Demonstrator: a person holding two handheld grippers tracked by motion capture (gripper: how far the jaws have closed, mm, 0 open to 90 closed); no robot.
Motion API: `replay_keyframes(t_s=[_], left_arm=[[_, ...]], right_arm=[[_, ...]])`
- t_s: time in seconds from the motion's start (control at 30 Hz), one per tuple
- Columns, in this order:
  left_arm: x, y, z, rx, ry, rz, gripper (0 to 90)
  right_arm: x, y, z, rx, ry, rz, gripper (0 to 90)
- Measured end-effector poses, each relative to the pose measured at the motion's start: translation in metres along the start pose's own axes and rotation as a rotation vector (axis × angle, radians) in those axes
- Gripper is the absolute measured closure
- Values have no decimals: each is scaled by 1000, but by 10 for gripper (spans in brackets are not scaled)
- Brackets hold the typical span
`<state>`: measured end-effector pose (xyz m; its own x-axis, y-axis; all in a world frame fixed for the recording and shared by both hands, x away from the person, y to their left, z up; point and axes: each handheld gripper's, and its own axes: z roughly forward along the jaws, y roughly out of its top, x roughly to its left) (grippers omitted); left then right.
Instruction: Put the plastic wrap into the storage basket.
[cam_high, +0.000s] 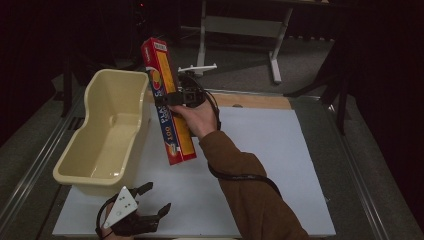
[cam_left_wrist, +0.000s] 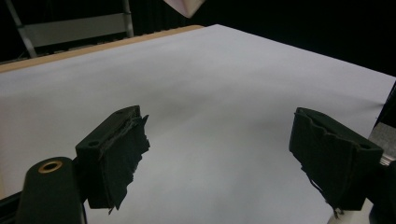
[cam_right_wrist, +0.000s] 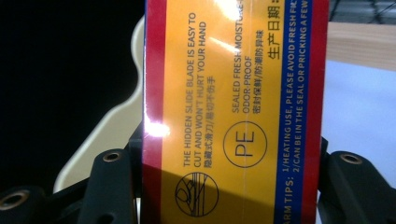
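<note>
A long red, yellow and blue plastic-wrap box hangs tilted in the air above the white mat, beside the cream tub. My right gripper is shut on the box's middle; in the right gripper view the box stands between the two black jaws, with the tub's rim behind it. At the mat's near left edge my left gripper rests open. The left gripper view has nothing between its fingers but bare white mat.
The white mat covers the table, with a wooden strip along its far edge. The empty cream tub stands on the mat's left side. Beyond the table, a grey desk frame stands on dark floor.
</note>
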<state>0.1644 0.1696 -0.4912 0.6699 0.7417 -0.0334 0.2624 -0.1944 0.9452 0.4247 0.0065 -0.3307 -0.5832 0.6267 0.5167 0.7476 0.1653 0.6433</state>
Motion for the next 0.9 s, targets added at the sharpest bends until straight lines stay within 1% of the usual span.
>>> replay_keyframes(t_s=[0.13, 0.27, 0.33, 0.4, 0.43, 0.53, 0.73, 0.9], left_arm=[[0, 0, 0, -1, 2, 1, 180], [-1, -1, 0, -3, 8, 2, 180], [-1, -2, 0, 2, 9, 7, 180], [-2, -2, 0, 5, 13, 12, 180], [-2, -2, 0, 7, 13, 16, 180], [-3, -2, 0, 9, 16, 25, 180], [-2, -2, -2, 1, 20, 19, 180], [-1, -1, -4, -10, 25, 20, 180]], right_arm=[[6, 2, 9, -3, 60, 59, 423], [12, 1, 22, -3, 81, 83, 422], [13, 1, 28, 3, 108, 121, 422], [13, 1, 33, 2, 147, 178, 421], [13, 1, 36, -1, 155, 197, 421], [16, 1, 44, 4, 170, 237, 421], [28, -5, 60, 7, 164, 249, 419], [37, -9, 74, 1, 202, 309, 417]])
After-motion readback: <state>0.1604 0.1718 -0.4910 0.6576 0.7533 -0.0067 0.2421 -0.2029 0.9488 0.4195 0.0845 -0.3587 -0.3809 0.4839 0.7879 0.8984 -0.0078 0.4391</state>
